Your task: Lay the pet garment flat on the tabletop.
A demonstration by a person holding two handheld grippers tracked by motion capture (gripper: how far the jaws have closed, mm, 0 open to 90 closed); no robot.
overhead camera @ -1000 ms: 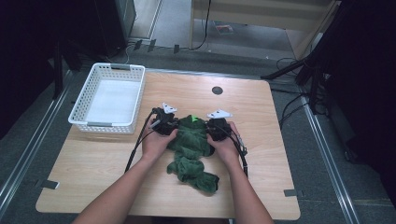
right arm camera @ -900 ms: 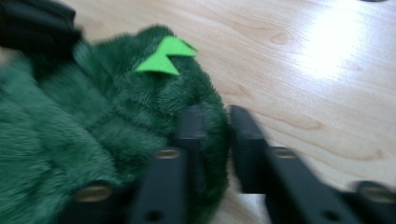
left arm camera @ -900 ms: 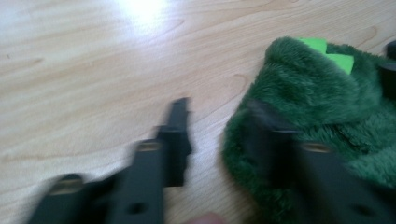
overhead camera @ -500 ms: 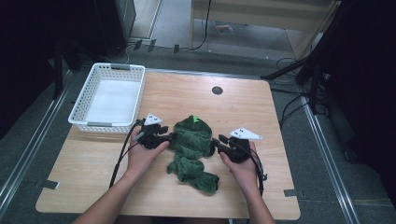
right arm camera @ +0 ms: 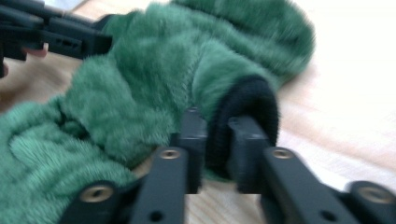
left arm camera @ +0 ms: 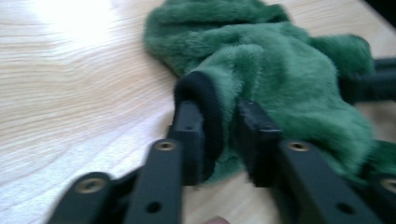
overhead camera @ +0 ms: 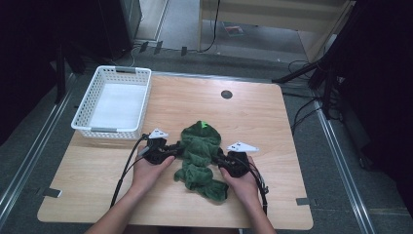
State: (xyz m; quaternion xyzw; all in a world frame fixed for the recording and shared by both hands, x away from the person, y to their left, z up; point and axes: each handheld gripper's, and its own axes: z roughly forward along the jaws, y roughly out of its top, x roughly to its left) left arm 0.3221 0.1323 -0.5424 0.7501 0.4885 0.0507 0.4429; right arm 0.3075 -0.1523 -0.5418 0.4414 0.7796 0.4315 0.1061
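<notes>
- Left gripper (left arm camera: pixel 219 135): its fingers (left arm camera: pixel 189 135) are pinching a black-edged cuff (left arm camera: pixel 201 93) of the green fleece garment (left arm camera: pixel 280 79); the jaws have just been closing, and the cuff is sitting between them, pressed from both sides.
- Right gripper (right arm camera: pixel 217 140): its fingers (right arm camera: pixel 247 144) are clamping the other black cuff (right arm camera: pixel 254 100) of the same garment (right arm camera: pixel 154 84); these jaws have also just been closing, with the ribbed edge squeezed between them.
- In the high view, the left gripper (overhead camera: pixel 173 150) is gripping the garment's left side and the right gripper (overhead camera: pixel 220 157) its right side, fingers pointing inward toward each other.
- The green fleece garment (overhead camera: pixel 199 151) is lying bunched on the tabletop (overhead camera: pixel 272 122) between the two sets of fingers, with one lobe reaching away from the person and a lumpy tail trailing toward the near edge, just beside the right hand (overhead camera: pixel 241 180).
- A small bright-green patch (overhead camera: pixel 204 125) is showing on the garment's far end, beyond the fingers.
- The left hand (overhead camera: pixel 148 170) is resting low on the tabletop behind its gripper; cables are trailing back along both forearms.
- A white slatted basket (overhead camera: pixel 85 126) is standing beyond and outward of the left fingers, near but not touching them.
- A dark round grommet (overhead camera: pixel 226 94) is sitting in the tabletop well beyond the fingers.
</notes>
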